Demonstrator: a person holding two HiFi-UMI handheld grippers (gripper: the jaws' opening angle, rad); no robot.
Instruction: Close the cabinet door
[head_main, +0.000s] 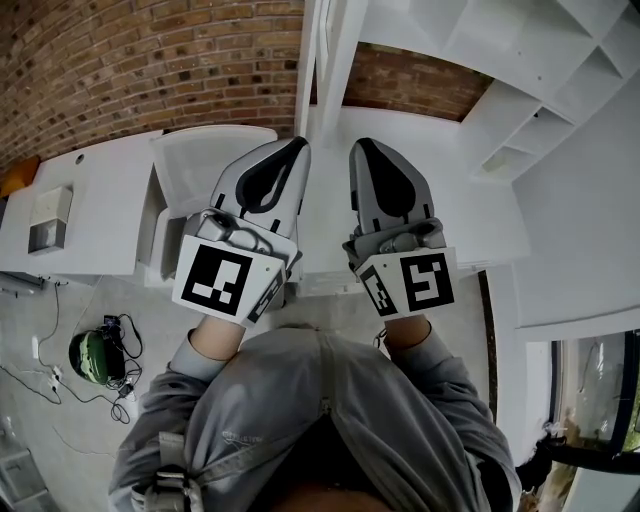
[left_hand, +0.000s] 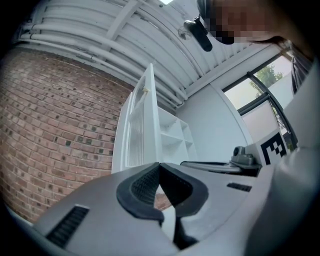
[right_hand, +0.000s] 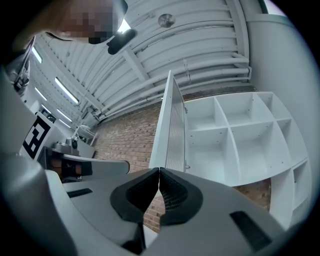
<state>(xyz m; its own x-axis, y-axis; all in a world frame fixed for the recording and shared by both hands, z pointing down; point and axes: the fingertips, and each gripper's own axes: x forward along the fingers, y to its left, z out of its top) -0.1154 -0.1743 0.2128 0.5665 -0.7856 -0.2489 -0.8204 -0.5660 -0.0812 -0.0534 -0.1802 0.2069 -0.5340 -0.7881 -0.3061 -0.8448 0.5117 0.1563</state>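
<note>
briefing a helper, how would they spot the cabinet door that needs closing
Find the brick wall; a white cabinet of open square cubbies sits against it. The cabinet door is the tall white ribbed panel standing out edge-on at its left side, the only swung-open slab.

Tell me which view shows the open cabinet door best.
Right gripper view: the cabinet door stands swung out, clear against the empty shelves. The left gripper view shows the door narrower, with its ribbed face. The head view catches only its top edge.
</note>
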